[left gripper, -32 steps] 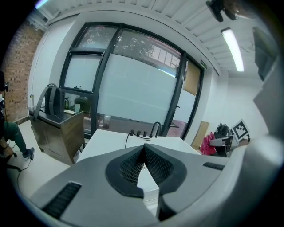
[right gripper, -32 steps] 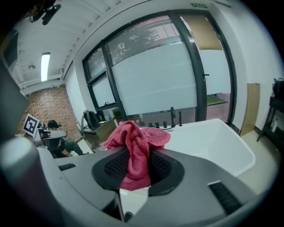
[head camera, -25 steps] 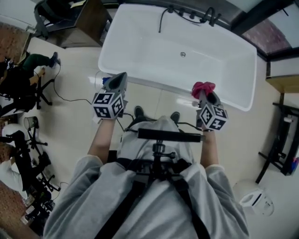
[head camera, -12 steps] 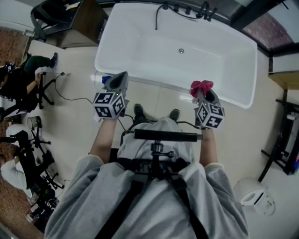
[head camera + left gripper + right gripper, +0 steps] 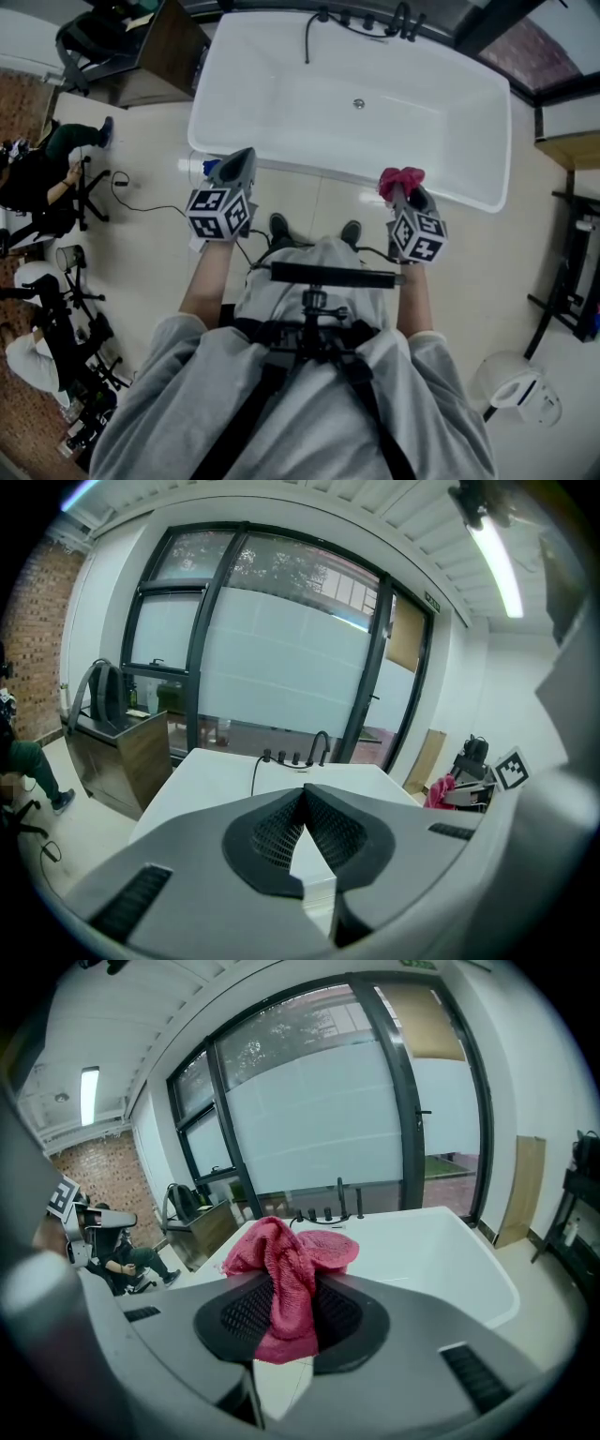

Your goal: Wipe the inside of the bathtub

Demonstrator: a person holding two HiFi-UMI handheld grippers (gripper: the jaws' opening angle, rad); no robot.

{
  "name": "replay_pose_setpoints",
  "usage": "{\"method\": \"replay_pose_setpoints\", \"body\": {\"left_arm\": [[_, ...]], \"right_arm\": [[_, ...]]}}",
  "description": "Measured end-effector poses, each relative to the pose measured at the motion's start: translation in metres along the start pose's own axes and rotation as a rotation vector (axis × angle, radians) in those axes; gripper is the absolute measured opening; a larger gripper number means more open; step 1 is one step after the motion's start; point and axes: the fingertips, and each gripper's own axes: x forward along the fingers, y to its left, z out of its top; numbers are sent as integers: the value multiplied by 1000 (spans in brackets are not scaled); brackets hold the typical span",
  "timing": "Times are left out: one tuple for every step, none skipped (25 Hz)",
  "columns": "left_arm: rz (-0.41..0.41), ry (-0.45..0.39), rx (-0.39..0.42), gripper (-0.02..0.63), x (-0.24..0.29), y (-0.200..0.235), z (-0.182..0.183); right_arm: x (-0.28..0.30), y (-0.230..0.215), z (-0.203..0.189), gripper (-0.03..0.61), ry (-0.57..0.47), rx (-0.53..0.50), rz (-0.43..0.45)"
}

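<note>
Right tool is clamped on the pink cloth; the cloth bunches out past the jaw tips and a strip hangs down between the pads. Left tool has its jaws together at the tips with nothing between them. Both tools are held over the floor on the near side of the bathtub, left one by the near-left corner, right one just short of the near rim toward the right end. The cloth is at the rim line, not inside the tub and not touching the inner surface. The head view gives the layout: a white tub with the drain mid-basin, the faucet and a black hose on the far rim, and the person's shoes on the floor between the tools. It cannot resolve the grip itself. The right gripper view shows that: towel fabric squeezed between the black ribbed pads, with the tub's right half and the faucet beyond. The left gripper view shows the tips meeting, the tub's left end, and the right tool with its cloth off at the right. The gripper views also show a big dark-framed window behind the tub, cut off in the head view. A seated person is at the far left, well apart from the tub.
</note>
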Motion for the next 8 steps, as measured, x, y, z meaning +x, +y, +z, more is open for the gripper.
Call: {"method": "replay_pose_setpoints", "body": {"left_arm": [[1, -1, 2, 5, -1, -1, 0], [2, 0, 5, 5, -2, -2, -1], [3, 3, 8, 5, -3, -3, -2], [4, 7, 11, 5, -5, -3, -4], [5, 10, 12, 5, -7, -3, -6], [8, 13, 11, 5, -10, -2, -8], [11, 16, 10, 5, -12, -1, -11], [14, 18, 9, 5, -14, 0, -13]], "right_arm": [[0, 0, -1, 103, 1, -1, 3], [-1, -1, -2, 103, 2, -3, 5], [-2, -2, -4, 103, 4, -4, 5], [-3, -3, -5, 103, 6, -3, 5], [-5, -4, -7, 103, 7, -3, 5], [-6, -4, -9, 103, 8, -2, 6], [-7, -4, -10, 103, 9, -1, 6], [-8, -4, -11, 103, 9, -1, 7]]}}
